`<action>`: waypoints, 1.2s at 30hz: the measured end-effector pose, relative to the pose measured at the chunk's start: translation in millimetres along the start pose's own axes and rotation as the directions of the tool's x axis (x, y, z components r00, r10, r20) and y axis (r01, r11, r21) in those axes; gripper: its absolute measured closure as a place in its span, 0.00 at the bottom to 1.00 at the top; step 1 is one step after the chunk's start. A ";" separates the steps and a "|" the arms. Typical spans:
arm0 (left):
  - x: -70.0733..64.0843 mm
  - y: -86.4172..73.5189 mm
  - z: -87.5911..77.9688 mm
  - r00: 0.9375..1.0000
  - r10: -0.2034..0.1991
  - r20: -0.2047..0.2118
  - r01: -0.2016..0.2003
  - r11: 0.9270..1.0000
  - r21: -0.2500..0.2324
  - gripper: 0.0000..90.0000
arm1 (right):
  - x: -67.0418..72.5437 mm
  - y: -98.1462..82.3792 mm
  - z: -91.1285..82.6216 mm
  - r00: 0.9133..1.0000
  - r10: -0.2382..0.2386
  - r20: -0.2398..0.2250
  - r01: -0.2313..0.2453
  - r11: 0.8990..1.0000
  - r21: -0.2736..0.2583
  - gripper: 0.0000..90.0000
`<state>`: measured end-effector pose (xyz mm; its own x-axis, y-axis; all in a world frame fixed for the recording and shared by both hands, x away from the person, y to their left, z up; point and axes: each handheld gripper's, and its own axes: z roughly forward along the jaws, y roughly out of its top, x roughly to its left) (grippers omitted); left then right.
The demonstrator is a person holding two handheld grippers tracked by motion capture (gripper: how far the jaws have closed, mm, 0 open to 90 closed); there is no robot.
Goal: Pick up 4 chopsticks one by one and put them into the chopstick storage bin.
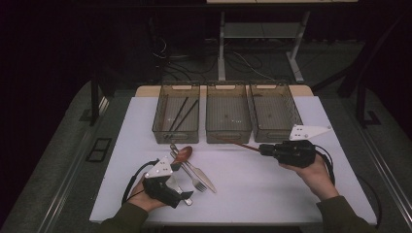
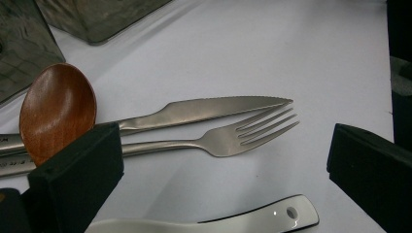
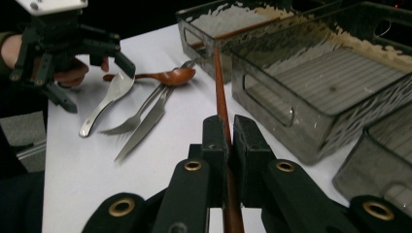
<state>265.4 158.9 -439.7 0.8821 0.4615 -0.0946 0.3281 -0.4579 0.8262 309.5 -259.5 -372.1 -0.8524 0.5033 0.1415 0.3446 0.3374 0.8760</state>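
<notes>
Brown wooden chopstick (image 3: pixel 221 92): slim, reddish, pinched at rear end between right gripper (image 3: pixel 230 130) fingers (image 3: pixel 214 141). Held roughly level above counter (image 1: pixel 252 184), tip pointing toward front wall of middle bin (image 1: pixel 228 136), just short of it.

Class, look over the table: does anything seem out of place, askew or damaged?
Nothing looks damaged or spilled. The cutlery is simply unsorted: the knife, fork and wooden spoon lie overlapping in a loose heap in front of the three bins, while the right gripper holds a reddish-brown chopstick.
</notes>
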 end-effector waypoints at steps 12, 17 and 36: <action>-0.1 -0.2 0.5 1.000 -0.005 -0.001 0.005 1.000 -0.001 0.00 | -4.9 17.8 20.9 0.999 0.005 0.038 -0.005 1.000 -0.006 0.94; -0.1 -0.2 0.8 1.000 -0.007 -0.003 0.007 1.000 -0.007 0.00 | -6.6 27.1 31.8 0.998 0.013 0.065 -0.012 1.000 -0.004 0.94; -1.4 0.4 0.8 1.000 -0.010 0.002 0.010 1.000 -0.011 0.00 | -13.3 70.4 88.5 0.989 0.048 0.137 -0.048 0.999 0.000 0.94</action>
<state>264.5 157.5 -439.7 0.8794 0.4646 -0.1037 0.3332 -0.4451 0.8312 379.9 -172.0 -353.1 -0.7733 0.6228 0.1190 0.3856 0.3130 0.8679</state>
